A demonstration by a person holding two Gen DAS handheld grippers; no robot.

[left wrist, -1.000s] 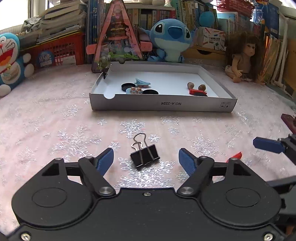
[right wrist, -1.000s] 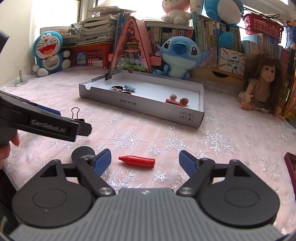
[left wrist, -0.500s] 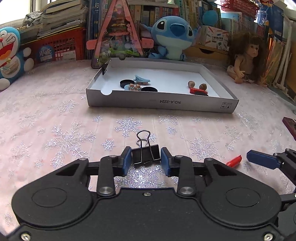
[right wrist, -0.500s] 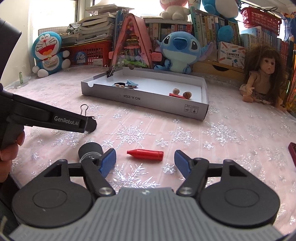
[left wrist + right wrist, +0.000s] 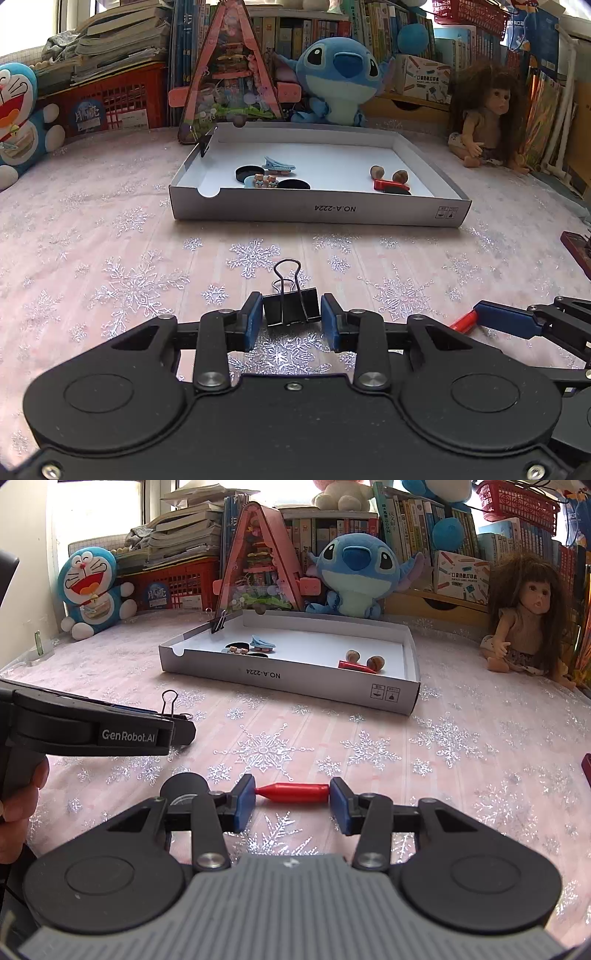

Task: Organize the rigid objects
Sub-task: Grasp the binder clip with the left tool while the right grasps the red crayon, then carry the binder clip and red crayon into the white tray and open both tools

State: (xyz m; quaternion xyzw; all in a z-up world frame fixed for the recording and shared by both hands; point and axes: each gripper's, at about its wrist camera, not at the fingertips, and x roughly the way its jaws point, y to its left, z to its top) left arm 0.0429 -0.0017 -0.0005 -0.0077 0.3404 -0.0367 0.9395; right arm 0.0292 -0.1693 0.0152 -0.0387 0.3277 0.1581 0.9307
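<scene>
My left gripper (image 5: 291,316) is shut on a black binder clip (image 5: 284,314) resting on the snowflake cloth, wire handles pointing away. The clip's handle (image 5: 169,701) also shows in the right wrist view, past the left gripper's finger (image 5: 177,733). My right gripper (image 5: 292,800) is closing on a red peg (image 5: 295,792) that lies crosswise on the cloth; both blue pads touch its ends. The same red peg (image 5: 463,323) shows at the right of the left wrist view. Ahead stands a shallow grey cardboard box (image 5: 317,211) holding black discs, a blue hair clip, two nuts and another red peg.
A black round cap (image 5: 184,785) lies by the right gripper's left finger. A dark red object (image 5: 576,247) sits at the cloth's right edge. Plush toys, a doll (image 5: 524,616), red baskets and bookshelves line the back. A hand (image 5: 18,812) holds the left gripper.
The left jaws went from wide open to shut on the binder clip, which turned square to them. The right jaws have come in from either side until the pads meet the red peg's ends.
</scene>
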